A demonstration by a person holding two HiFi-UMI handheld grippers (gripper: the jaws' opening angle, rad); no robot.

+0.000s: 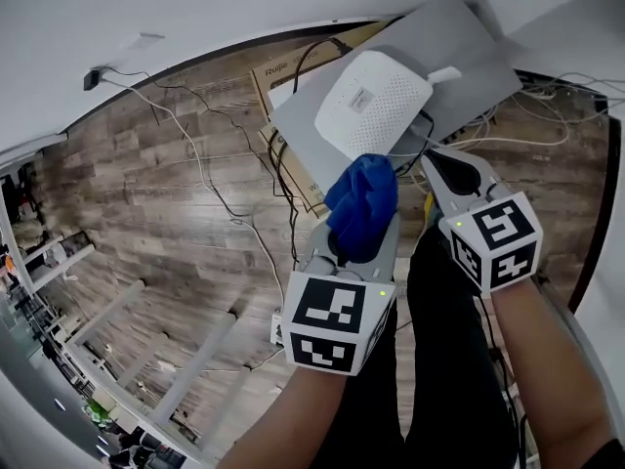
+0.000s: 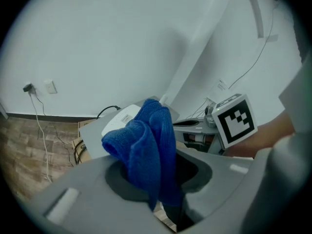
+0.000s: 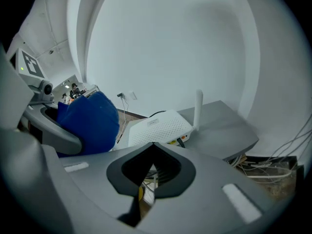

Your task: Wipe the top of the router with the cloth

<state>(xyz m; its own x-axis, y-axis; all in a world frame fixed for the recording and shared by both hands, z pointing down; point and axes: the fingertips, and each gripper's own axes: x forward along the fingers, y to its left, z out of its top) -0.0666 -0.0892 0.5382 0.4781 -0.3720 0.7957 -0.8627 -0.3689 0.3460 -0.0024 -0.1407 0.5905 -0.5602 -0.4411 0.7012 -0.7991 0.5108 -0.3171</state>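
Left gripper [image 1: 359,247]: jaws clamped on the cloth [image 1: 363,201], which is blue, bunched and soft-piled. I judge it light and limp, apt to fold under pressure. The present hold on its lower folds leaves the wad standing proud, which suits wiping.

Right gripper [image 1: 441,169]: jaws together with nothing between them, held just beside the cloth.

Router [image 1: 376,101]: white, with a perforated top and one upright antenna [image 3: 199,106]. It lies on a grey board [image 1: 459,37] ahead of both grippers. I judge it light and likely to slide if pushed, so I would steady it at a side edge.

Not determinable: whether the cloth touches the router's near edge, since the two overlap in the head view. The board's support is hidden, and the cables [image 1: 552,96] run out of frame.
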